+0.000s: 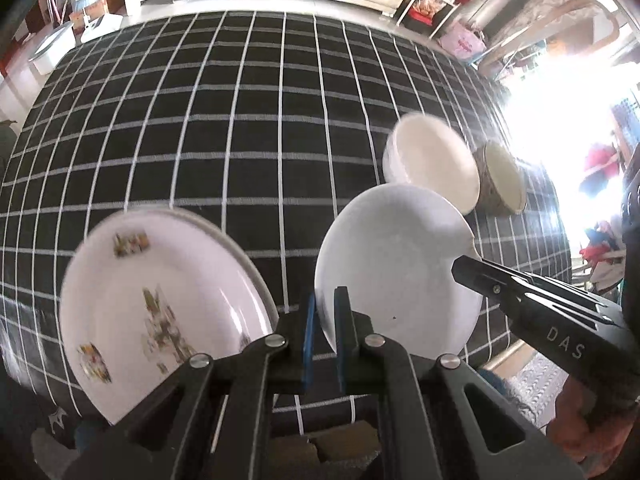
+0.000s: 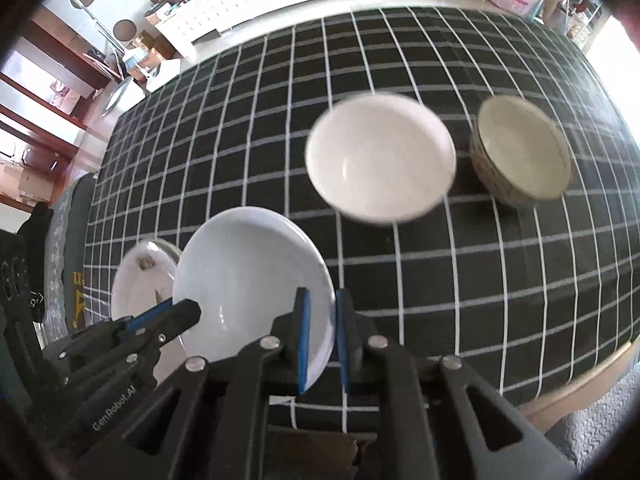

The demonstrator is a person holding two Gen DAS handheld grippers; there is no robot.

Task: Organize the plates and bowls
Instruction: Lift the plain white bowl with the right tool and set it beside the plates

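**White plate held by both grippers, above the checked cloth**

White plate [image 1: 396, 264] sits at centre, tilted, face toward the cams. Left gripper [image 1: 326, 336] pinches its rim at 6 o'clock; right gripper [image 2: 322, 340] is closed on the opposite edge, prob. to steady it. Decorated plate [image 1: 160, 308] lies at 8 o'clock, likely the stack target. White bowl [image 2: 380, 156] and patterned bowl [image 2: 524, 148] are at 1–2 o'clock.
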